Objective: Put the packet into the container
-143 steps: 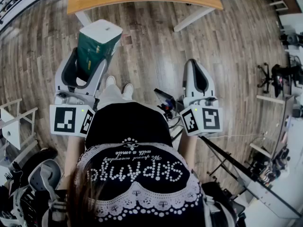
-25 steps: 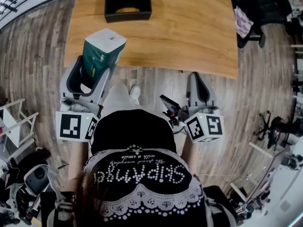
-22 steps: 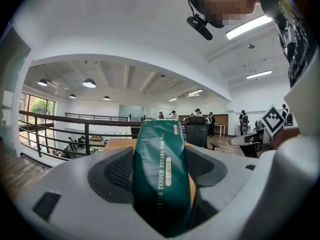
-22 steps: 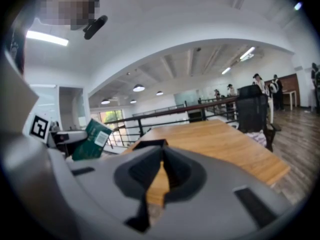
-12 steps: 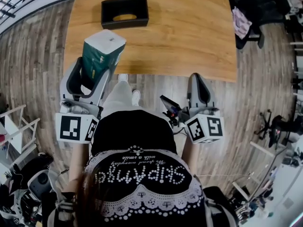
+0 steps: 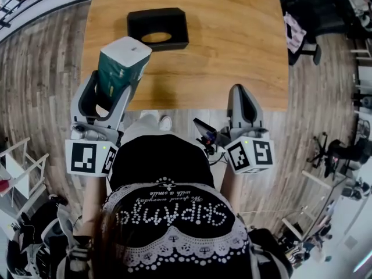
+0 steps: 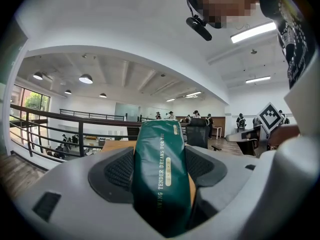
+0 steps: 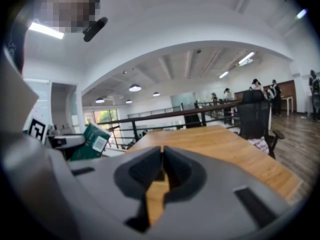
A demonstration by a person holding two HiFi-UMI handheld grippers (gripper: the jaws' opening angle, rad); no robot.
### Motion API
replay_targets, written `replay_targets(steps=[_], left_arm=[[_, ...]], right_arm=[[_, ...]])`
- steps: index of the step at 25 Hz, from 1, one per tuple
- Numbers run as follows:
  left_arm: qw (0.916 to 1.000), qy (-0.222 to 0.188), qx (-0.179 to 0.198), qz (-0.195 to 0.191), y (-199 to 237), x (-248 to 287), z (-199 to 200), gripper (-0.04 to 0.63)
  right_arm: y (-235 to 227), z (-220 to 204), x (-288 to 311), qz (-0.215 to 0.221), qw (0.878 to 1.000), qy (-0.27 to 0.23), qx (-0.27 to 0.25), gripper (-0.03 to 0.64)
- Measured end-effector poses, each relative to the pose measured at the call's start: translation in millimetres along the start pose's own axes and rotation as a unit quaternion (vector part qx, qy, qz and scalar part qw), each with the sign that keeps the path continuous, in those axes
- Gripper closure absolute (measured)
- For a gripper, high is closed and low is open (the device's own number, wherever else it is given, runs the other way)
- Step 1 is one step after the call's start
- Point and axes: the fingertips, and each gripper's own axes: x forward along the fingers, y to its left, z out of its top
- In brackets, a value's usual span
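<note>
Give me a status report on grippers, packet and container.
Left hand-held gripper shut on green packet. Right hand-held gripper shut, empty. Black container on table ahead, nothing between.

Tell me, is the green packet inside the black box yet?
Not yet, it's out. The left gripper clamps the packet in its jaws, apart from the container on the table.

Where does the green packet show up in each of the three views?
Head view: green packet at upper left, clamped in the left gripper.
Left gripper view: green packet dead centre, between the jaws.
Right gripper view: green packet small and tilted, at mid-left.
Shared landmark: the wooden table, ahead in all three views.
</note>
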Motion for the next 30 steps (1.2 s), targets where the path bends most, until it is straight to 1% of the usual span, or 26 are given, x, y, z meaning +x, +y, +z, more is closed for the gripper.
replay_targets(steps=[3,7,12,17,20,24,30], left_arm=[[1.0000,0.000,-0.002,-0.002,25.2,14.7,2.0,0.247],[0.9999,0.006,-0.007,-0.004,47.6,28.8,-4.0,0.249],[0.9999,0.006,-0.015,0.001,59.7,32.0,-6.0,0.249],[0.9996,0.011,-0.022,0.012,69.8,24.8,-5.8,0.249],[0.9997,0.002,-0.018,0.018,69.4,29.6,-2.4,0.249],[0.9995,0.004,-0.013,0.028,63.7,37.4,0.9,0.249],[0.9989,-0.001,-0.007,0.046,53.0,44.7,10.0,0.249]], right_arm=[[9.2,6.7,23.3,-0.006,1.000,-0.001,-0.001,0.578],[15.3,2.1,40.3,-0.013,1.000,0.017,0.000,0.578],[14.3,-1.1,47.1,-0.018,0.999,0.035,-0.005,0.578],[24.3,3.7,58.1,-0.005,0.999,0.035,-0.011,0.578],[20.1,4.1,64.2,0.002,0.999,0.036,-0.012,0.578],[6.8,8.9,69.6,0.008,0.999,0.033,-0.013,0.578],[-17.7,17.8,69.6,0.008,1.000,0.021,-0.008,0.578]])
